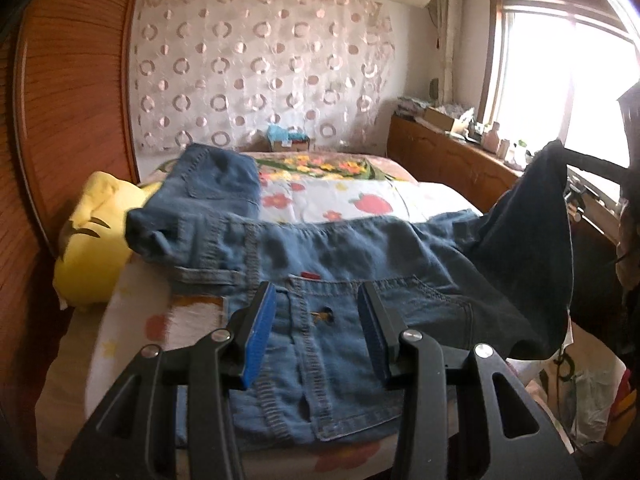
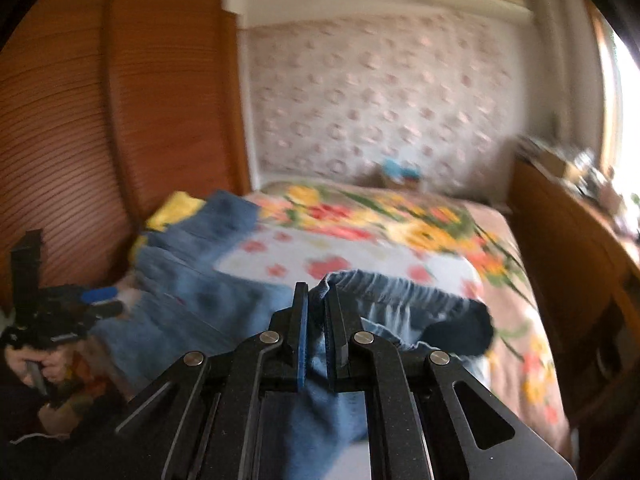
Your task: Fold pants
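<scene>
The right gripper (image 2: 316, 332) is pinching the elastic waistband of the pants (image 1: 340, 280), lifting that edge off the bed (image 1: 360, 196), while the left gripper (image 1: 316, 332) is hovering wide open over the fly.

1 pants (image 1: 328, 248), 2 grippers, 1 yellow pillow (image 1: 94, 240), 1 bed (image 1: 360, 196)

Matte black two-finger left gripper (image 1: 316, 332) and right gripper (image 2: 316, 340): blue pads (image 1: 260, 340), silver pivot screws (image 1: 411, 335), cut-out linkage arms.

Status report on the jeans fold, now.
Left gripper open above jeans. Right gripper shut on jeans, lifting one end. Yellow plush beside them.
</scene>
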### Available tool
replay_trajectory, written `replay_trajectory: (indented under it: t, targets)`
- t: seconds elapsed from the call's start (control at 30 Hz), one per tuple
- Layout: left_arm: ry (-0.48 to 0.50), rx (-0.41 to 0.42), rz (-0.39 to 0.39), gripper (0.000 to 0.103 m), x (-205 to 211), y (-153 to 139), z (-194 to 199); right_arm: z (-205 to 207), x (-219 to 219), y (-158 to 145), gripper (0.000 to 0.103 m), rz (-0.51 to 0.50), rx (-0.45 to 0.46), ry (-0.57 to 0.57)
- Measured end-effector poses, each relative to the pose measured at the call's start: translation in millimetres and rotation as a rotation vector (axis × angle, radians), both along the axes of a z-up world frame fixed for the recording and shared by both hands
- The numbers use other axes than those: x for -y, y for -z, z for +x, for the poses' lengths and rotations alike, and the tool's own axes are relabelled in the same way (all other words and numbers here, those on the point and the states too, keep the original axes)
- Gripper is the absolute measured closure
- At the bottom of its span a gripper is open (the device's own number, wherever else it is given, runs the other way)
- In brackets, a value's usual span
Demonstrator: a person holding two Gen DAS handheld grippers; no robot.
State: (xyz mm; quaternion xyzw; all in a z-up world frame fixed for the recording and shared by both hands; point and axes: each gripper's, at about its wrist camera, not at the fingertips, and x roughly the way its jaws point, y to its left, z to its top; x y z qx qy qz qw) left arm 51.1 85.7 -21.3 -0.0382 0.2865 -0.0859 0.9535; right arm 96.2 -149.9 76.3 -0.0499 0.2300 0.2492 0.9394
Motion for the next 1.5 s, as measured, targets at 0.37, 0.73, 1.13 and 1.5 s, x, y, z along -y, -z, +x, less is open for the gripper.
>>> replay_trajectory:
  t: [0.37,0.73,1.13,1.5]
  targets:
    - [-0.039,0.024,0.003,0.062,-22,-10,-20,0,-121,7,0.066,-0.051,-0.064,-0.252]
    - [0.02,-0.049,-0.015,0.062,-2,17,-2,25,-85,63,0.056,-0.114,-0.163,-0.103]
    - [0.109,-0.147,0.005,0.062,30,53,33,16,-32,116,0.046,-0.068,-0.273,0.029]
    - [0.14,-0.187,0.076,0.062,47,70,49,16,-29,140,0.046,-0.032,-0.352,0.038]
